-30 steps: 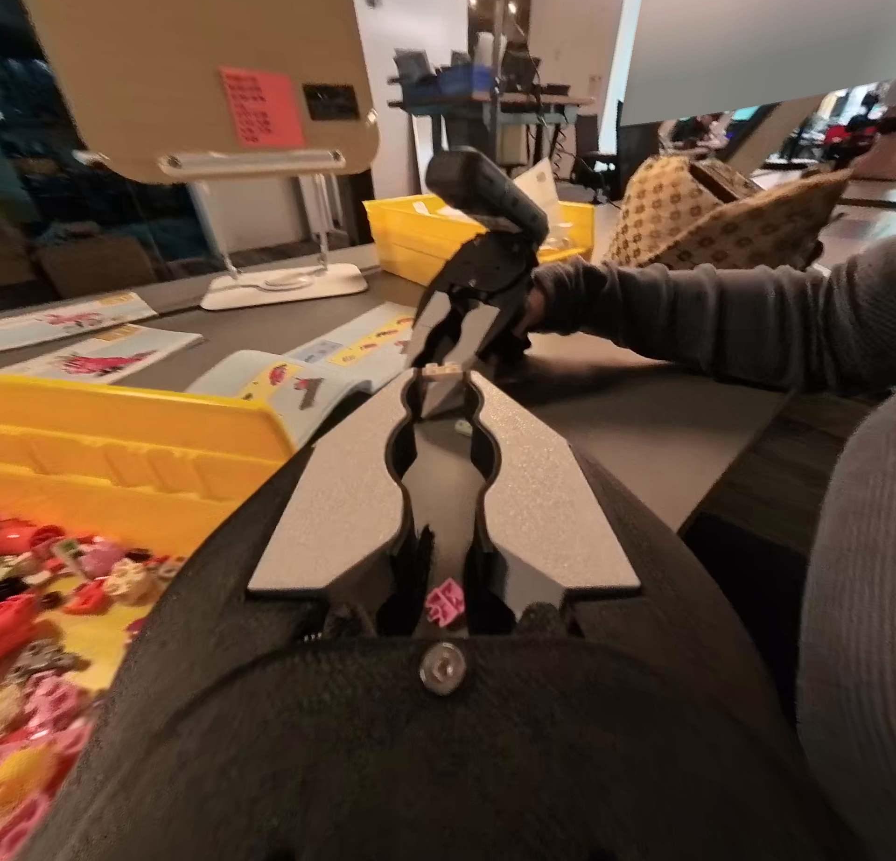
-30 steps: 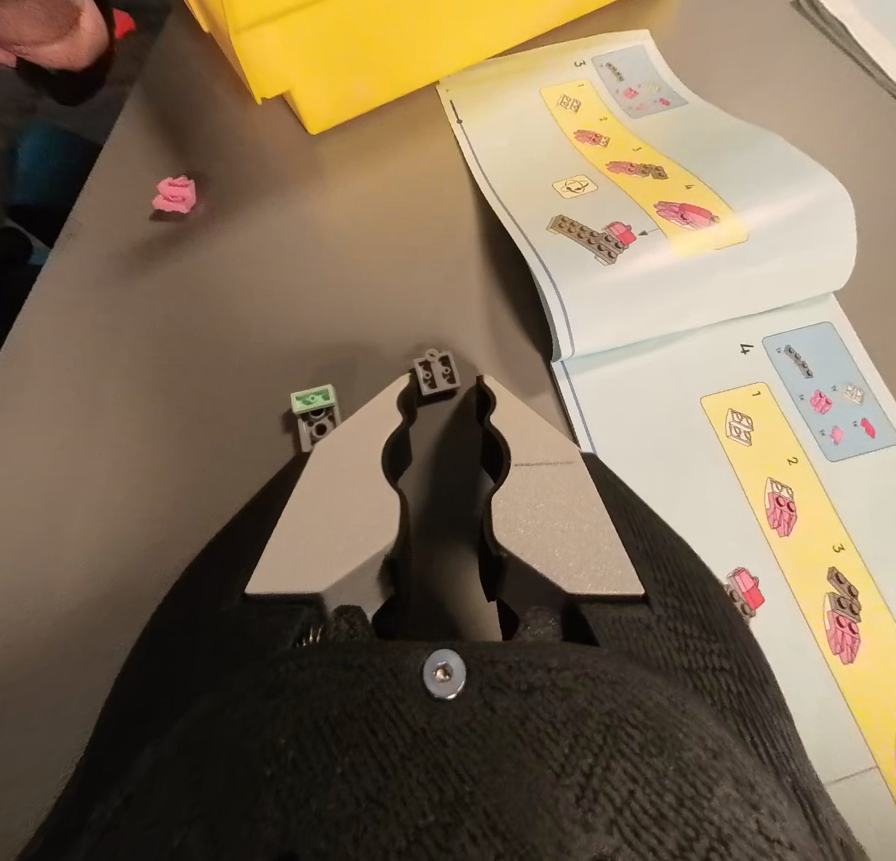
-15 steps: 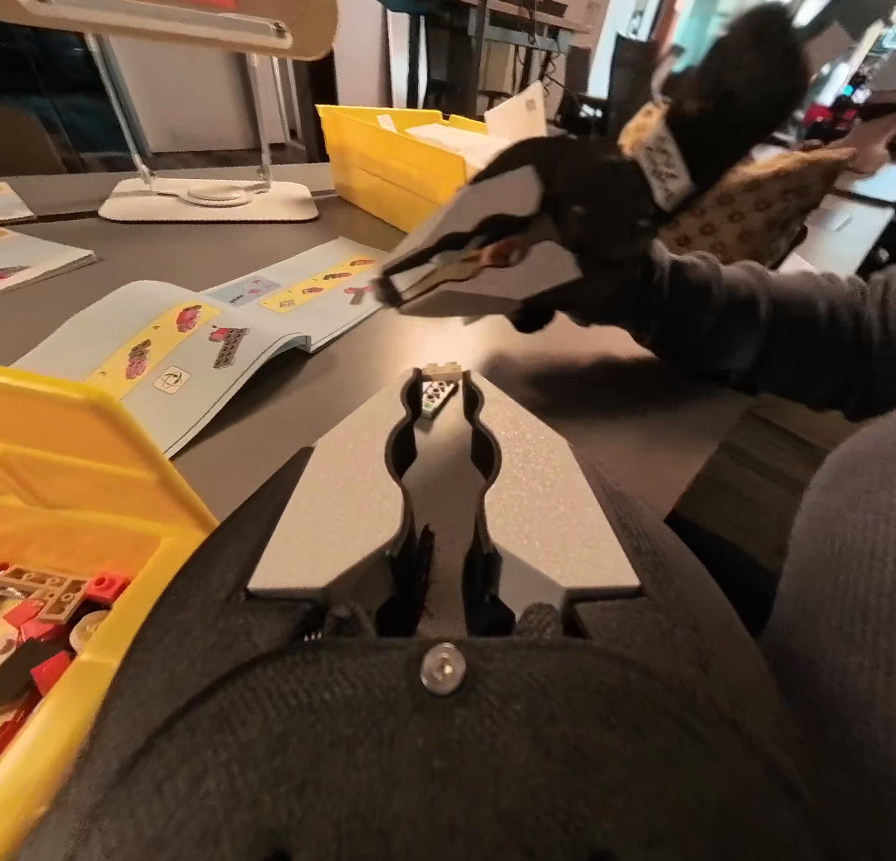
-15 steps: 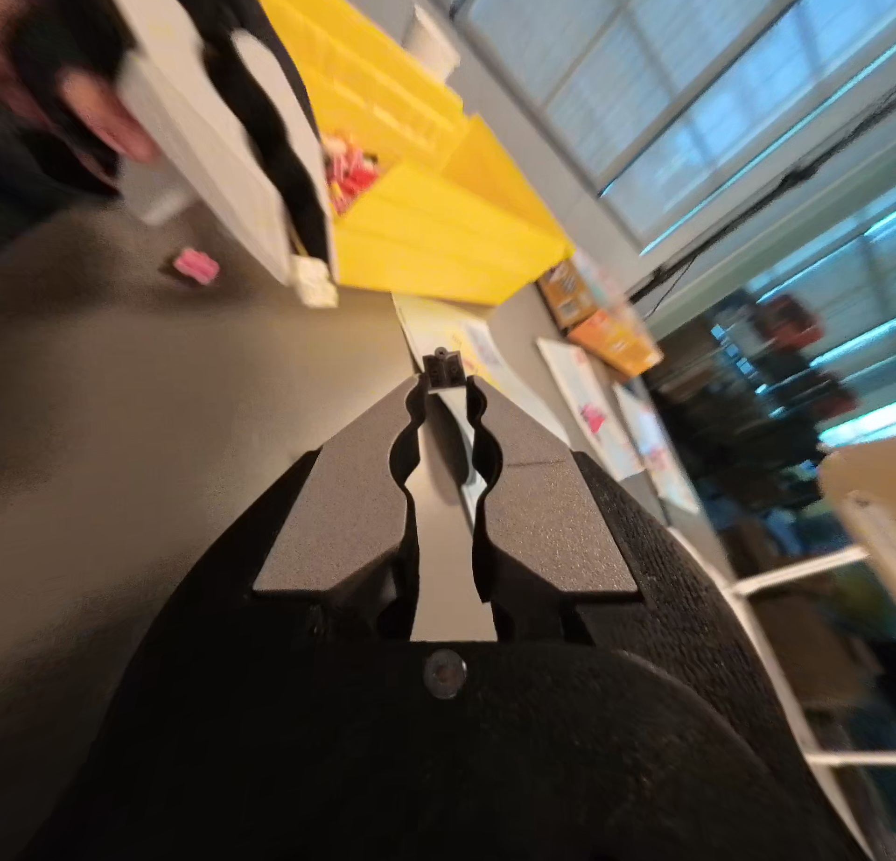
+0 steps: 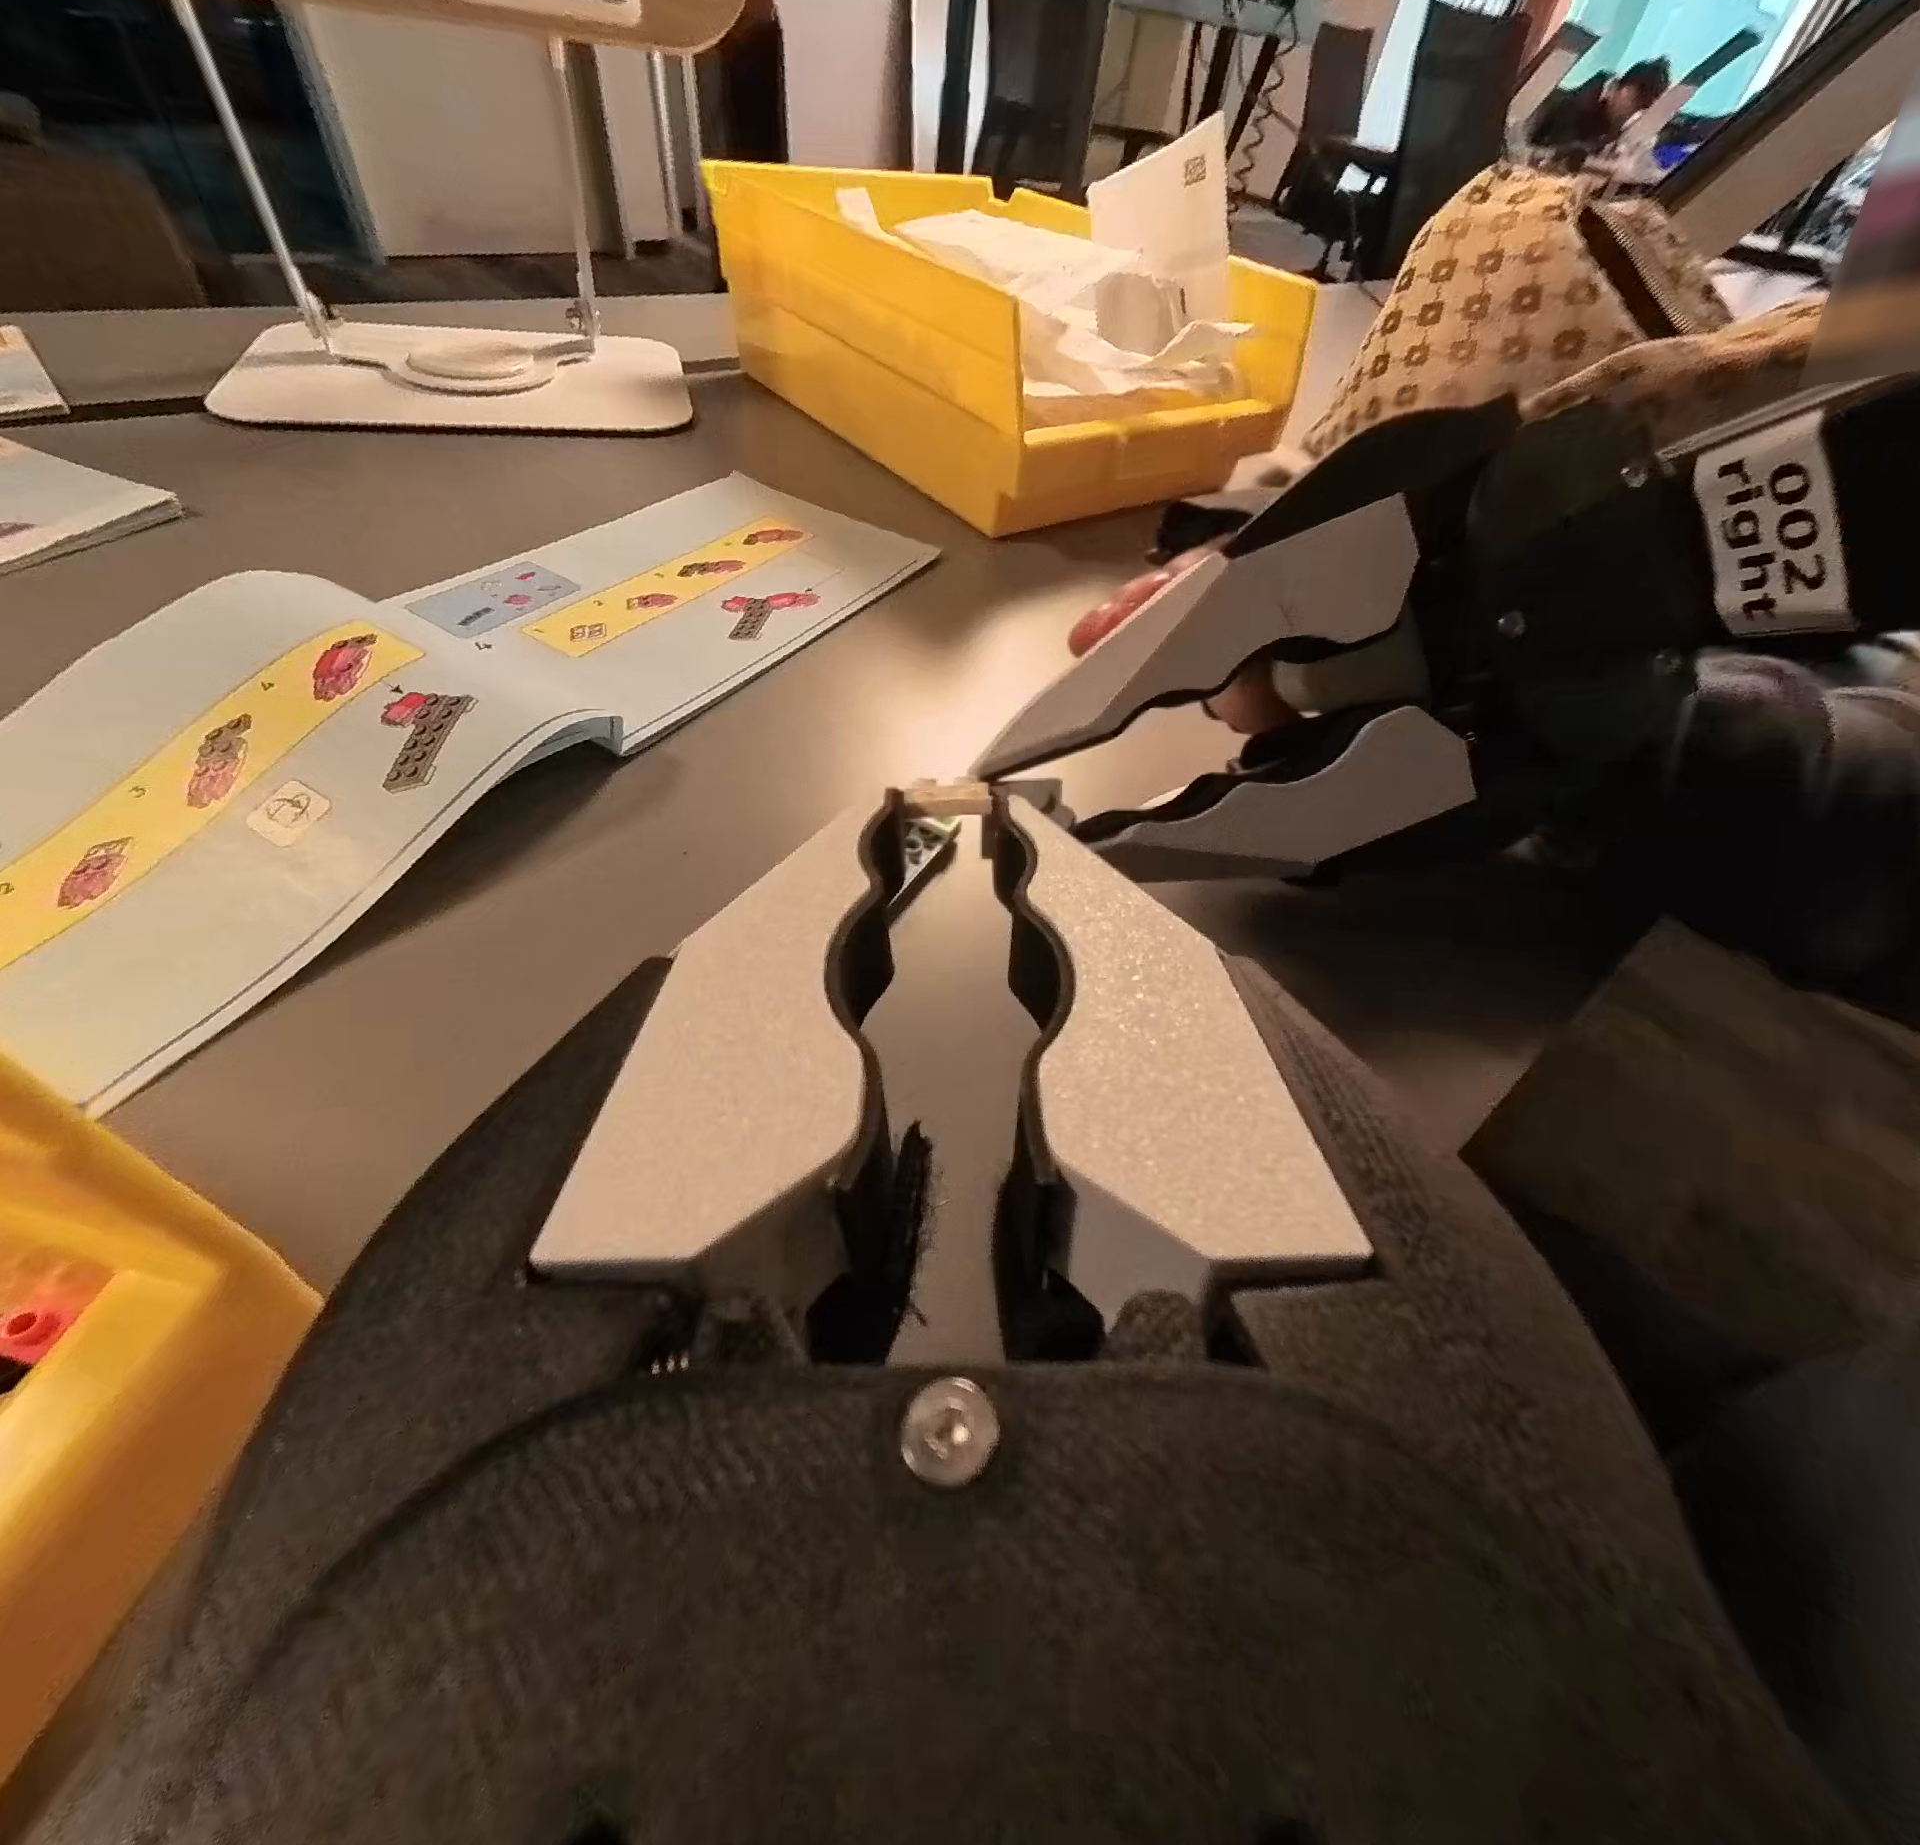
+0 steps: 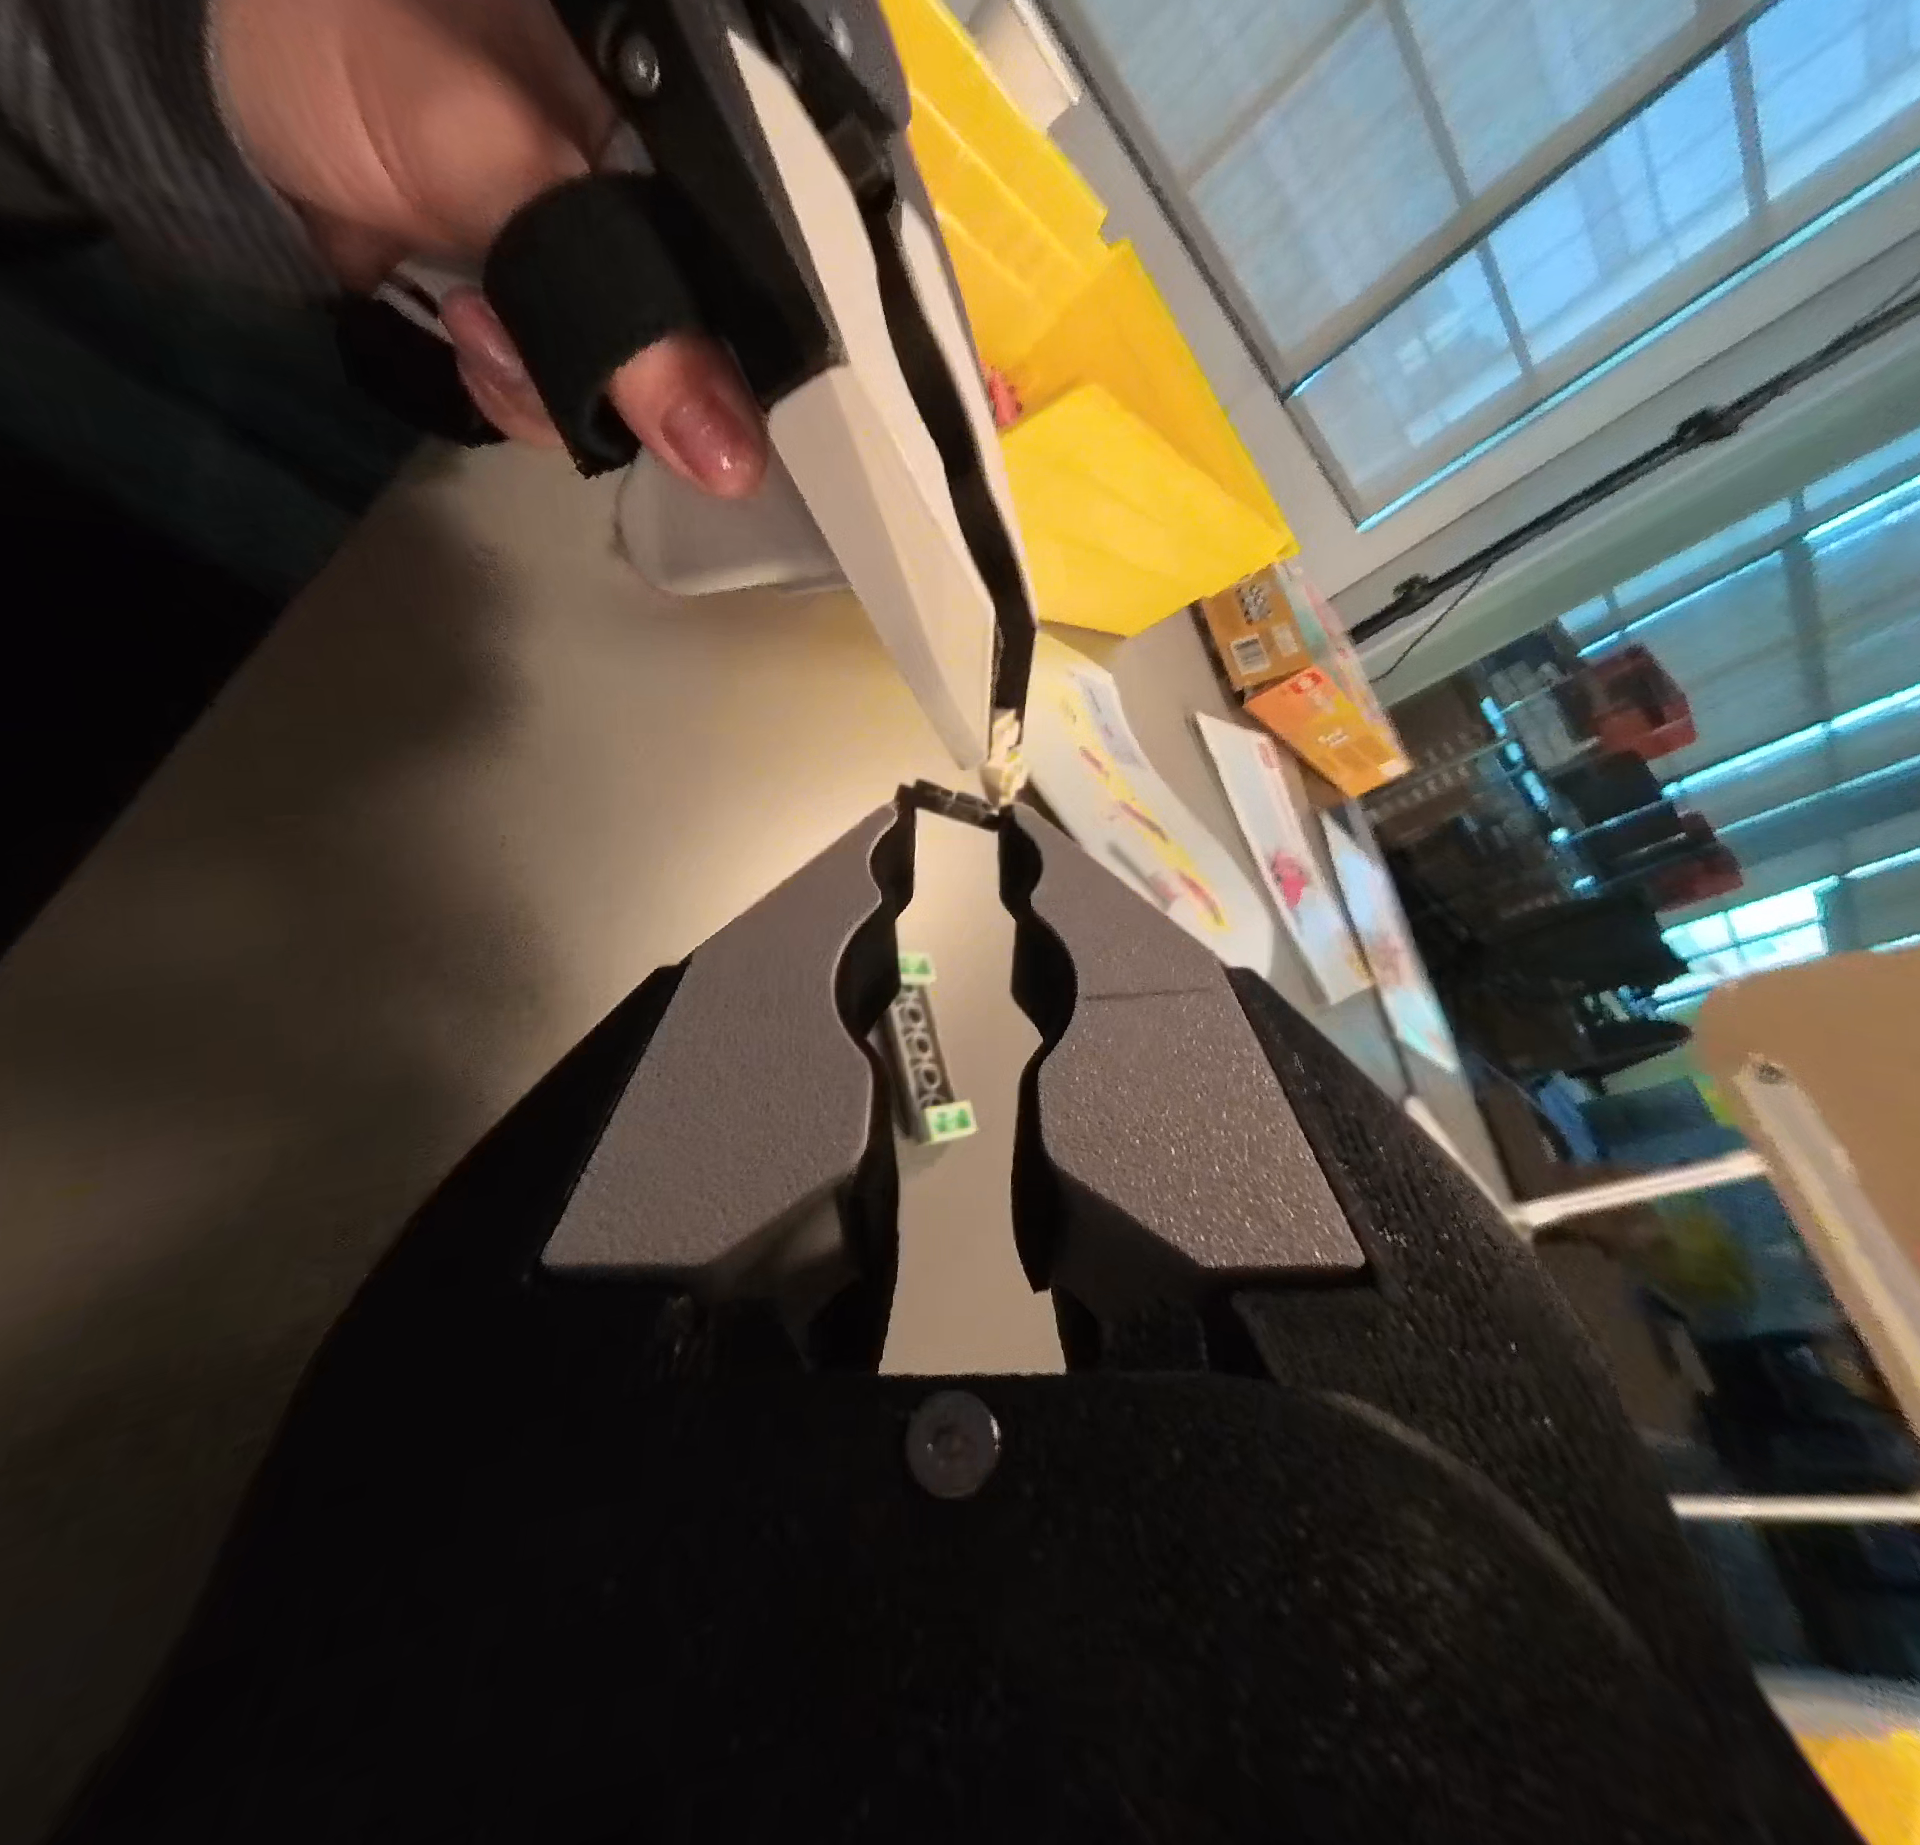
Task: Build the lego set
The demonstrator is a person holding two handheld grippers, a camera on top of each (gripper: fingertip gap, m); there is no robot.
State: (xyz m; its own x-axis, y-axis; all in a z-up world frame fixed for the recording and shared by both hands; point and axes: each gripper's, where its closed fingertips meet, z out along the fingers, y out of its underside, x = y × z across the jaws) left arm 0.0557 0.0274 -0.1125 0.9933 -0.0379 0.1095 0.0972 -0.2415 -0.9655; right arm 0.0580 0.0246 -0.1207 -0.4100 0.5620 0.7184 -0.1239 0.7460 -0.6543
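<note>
In the left wrist view, we see the left gripper point(image 5: 943, 806) at the centre of the frame with its jaws clamped on a small flat tan plastic brick point(image 5: 945, 796), studs up, held across the fingertips. The right gripper point(image 5: 1023, 779) reaches in from the right edge, its tips meeting the tan brick's right end and pinching a small dark grey plastic brick point(image 5: 1039, 789). An open light-blue building-instruction booklet point(image 5: 343, 715) lies at the left, and a yellow plastic bin of crumpled white paper point(image 5: 997, 361) sits at upper centre.

In the right wrist view, we see the right gripper point(image 6: 954, 806) shut on that dark grey brick point(image 6: 951, 803); the left gripper point(image 6: 1003, 746) comes down from the upper left, its tan brick point(image 6: 1006, 769) touching the grey one's right end. We judge the 2 bricks are brought together but not yet visibly seated. Lower down, between the fingers, a long grey brick with green end pieces point(image 6: 923, 1052) lies on the grey table point(image 6: 416, 912).
</note>
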